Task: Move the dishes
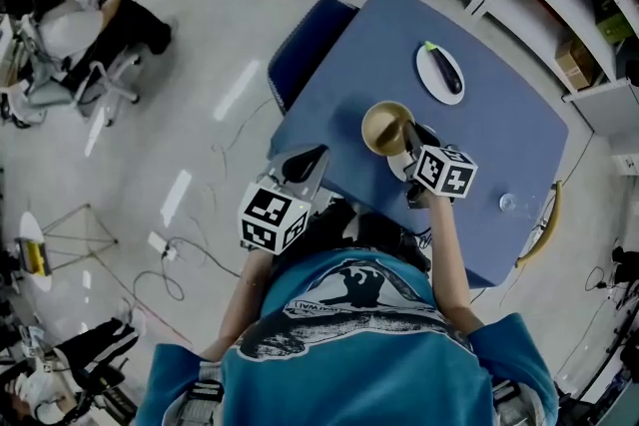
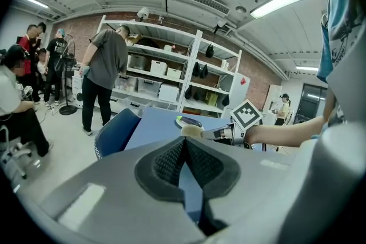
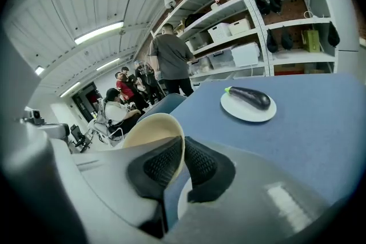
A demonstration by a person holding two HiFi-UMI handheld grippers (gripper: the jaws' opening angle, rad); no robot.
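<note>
Right gripper (image 3: pixel 183 150) fingers (image 3: pixel 201 164) pinch the bowl (image 3: pixel 150 133); left gripper's (image 2: pixel 185 147) together; eggplant's (image 3: pixel 250 98) plate (image 3: pixel 231 107) beyond.

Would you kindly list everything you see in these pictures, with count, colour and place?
table: one, blue, centre
chair: one, dark blue, beside the table
plate: one, white, on the table's far part
eggplant: one, dark purple, on the plate
bowl: one, tan, rim between the right gripper's jaws
white dish: one, partly hidden under the right gripper
small clear thing: one, near the table's edge; unidentifiable
shelving: white, beyond the table
bystanders: several, on the floor
left gripper: grey, shut, empty
right gripper: grey, shut on the bowl
</note>
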